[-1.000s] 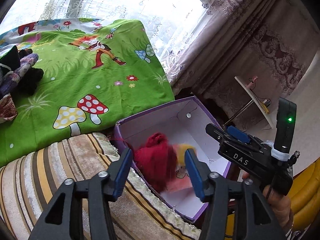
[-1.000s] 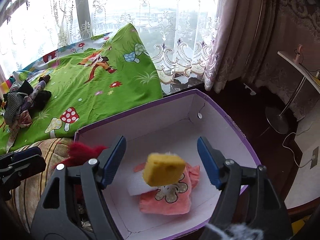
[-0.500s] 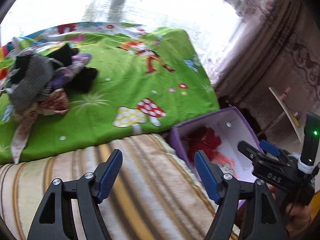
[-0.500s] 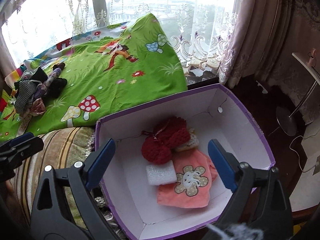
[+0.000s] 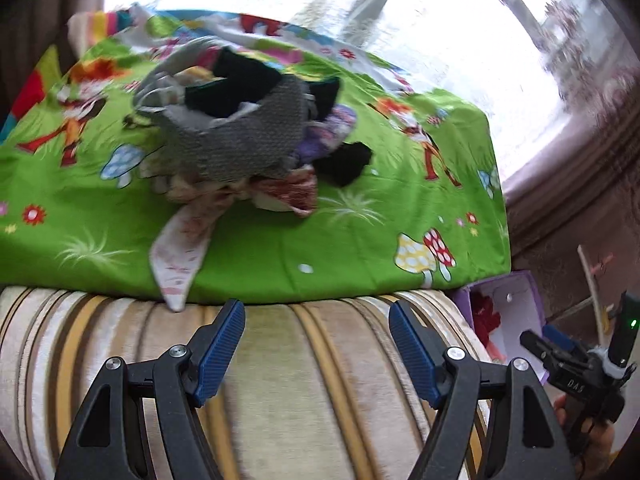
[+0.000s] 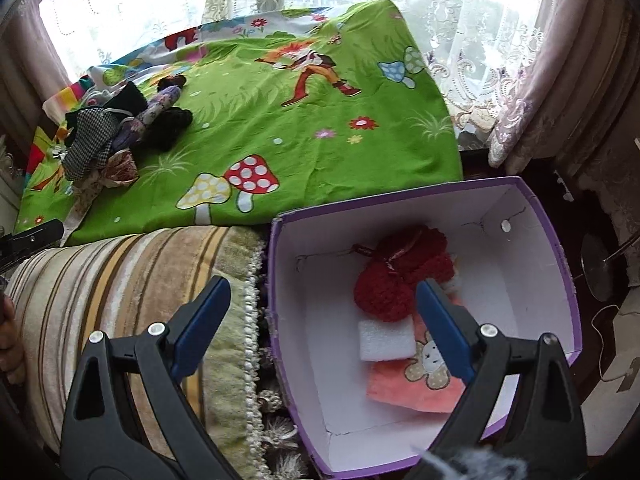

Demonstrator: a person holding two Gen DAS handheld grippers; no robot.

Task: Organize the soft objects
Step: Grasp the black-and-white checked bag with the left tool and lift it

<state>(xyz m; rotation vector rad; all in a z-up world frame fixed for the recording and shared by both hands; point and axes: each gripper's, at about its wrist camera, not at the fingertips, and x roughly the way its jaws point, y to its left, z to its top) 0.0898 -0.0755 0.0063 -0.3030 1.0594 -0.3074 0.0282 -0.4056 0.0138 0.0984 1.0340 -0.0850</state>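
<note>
A heap of soft things [image 5: 248, 132] lies on the green cartoon sheet [image 5: 360, 232]: a grey checked piece, black and purple knits, a floral ribbon. The same heap [image 6: 116, 136] shows at the far left in the right wrist view. My left gripper [image 5: 316, 340] hangs open and empty over the striped cushion [image 5: 280, 380], short of the heap. My right gripper [image 6: 322, 320] is open and empty over the left wall of the purple box [image 6: 276, 280]. In the box lie a red knit piece [image 6: 396, 276], a white foam block [image 6: 386, 340] and a pink flower cloth [image 6: 412, 384].
The box [image 5: 516, 312] stands off the cushion's right end in the left wrist view, with the right gripper's body [image 5: 580, 364] and a hand beside it. Lace curtains [image 6: 480, 60] hang behind. A lamp base [image 6: 596, 264] and cable lie on the dark floor.
The red piece and the yellow sponge dropped into the box. Both grippers opened wider. My left gripper swung left from the box to face the heap; my right shifted left over the box wall.
</note>
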